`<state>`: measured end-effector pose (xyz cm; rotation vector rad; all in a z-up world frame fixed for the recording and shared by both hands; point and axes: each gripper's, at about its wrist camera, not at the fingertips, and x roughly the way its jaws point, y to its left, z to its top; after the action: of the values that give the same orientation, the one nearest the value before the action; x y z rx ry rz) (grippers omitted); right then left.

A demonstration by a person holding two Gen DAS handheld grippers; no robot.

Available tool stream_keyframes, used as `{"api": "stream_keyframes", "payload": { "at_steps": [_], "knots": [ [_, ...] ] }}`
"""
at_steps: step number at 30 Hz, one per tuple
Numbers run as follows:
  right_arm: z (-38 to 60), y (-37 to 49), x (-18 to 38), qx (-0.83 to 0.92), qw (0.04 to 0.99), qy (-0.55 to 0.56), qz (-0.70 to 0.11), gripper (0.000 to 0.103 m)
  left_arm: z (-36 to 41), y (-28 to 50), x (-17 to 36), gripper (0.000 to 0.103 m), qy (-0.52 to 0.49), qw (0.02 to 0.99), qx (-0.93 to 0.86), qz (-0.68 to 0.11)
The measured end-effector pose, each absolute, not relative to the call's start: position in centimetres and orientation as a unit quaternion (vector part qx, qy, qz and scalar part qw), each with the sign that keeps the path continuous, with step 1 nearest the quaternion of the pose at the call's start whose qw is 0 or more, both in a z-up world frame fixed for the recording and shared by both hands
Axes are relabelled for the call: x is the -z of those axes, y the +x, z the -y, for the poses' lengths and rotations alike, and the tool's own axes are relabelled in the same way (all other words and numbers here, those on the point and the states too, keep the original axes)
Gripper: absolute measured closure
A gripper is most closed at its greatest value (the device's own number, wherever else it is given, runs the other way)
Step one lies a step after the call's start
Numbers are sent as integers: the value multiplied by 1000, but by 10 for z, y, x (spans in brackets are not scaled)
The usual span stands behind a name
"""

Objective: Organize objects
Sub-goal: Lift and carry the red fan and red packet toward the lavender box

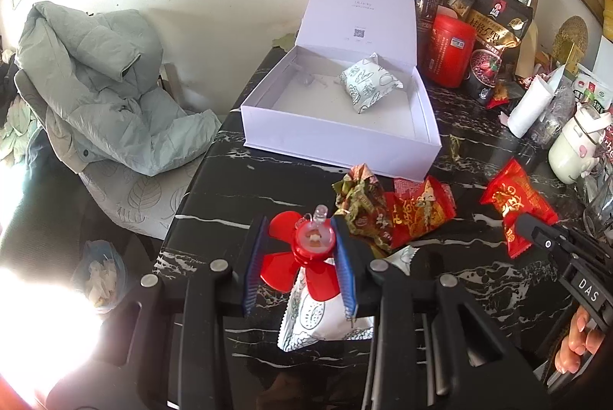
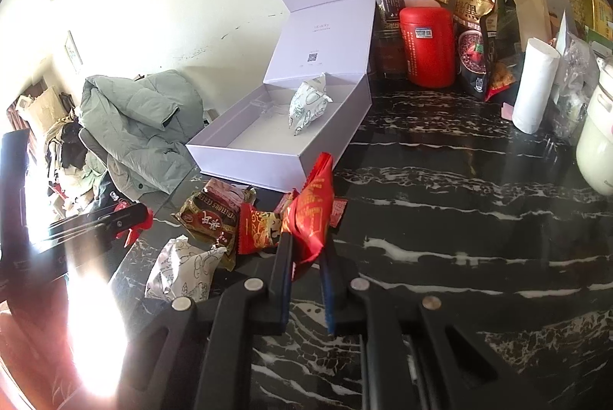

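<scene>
Black hand-held gripper (image 1: 302, 257), blue ribbed pads (image 1: 253, 264), silver screws, seemingly "DAS" label.

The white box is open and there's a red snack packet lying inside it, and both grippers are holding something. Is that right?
Not quite. The packet inside the open white box is a white patterned packet, not red; the left wrist view shows it. The rest holds: the left gripper grips a red toy fan, and the right gripper grips a red snack packet.

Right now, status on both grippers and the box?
Left gripper shut on red toy fan. Right gripper shut on red snack packet. White box open, one white packet inside. Loose packets before box.
</scene>
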<state>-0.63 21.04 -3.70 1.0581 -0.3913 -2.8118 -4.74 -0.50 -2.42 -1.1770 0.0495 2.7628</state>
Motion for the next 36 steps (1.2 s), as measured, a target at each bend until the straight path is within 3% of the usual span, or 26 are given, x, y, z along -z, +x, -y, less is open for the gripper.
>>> {"api": "stream_keyframes", "payload": {
  "at_steps": [15,36],
  "knots": [
    [-211,7,-10,936,103,324,92,90,-33,-43,-20,71,-343,117,-930,-52],
    [-219,-48,-34,935,129,321,74,91,-51,-97,-44,71,-325,147,-932,-64]
  ]
}}
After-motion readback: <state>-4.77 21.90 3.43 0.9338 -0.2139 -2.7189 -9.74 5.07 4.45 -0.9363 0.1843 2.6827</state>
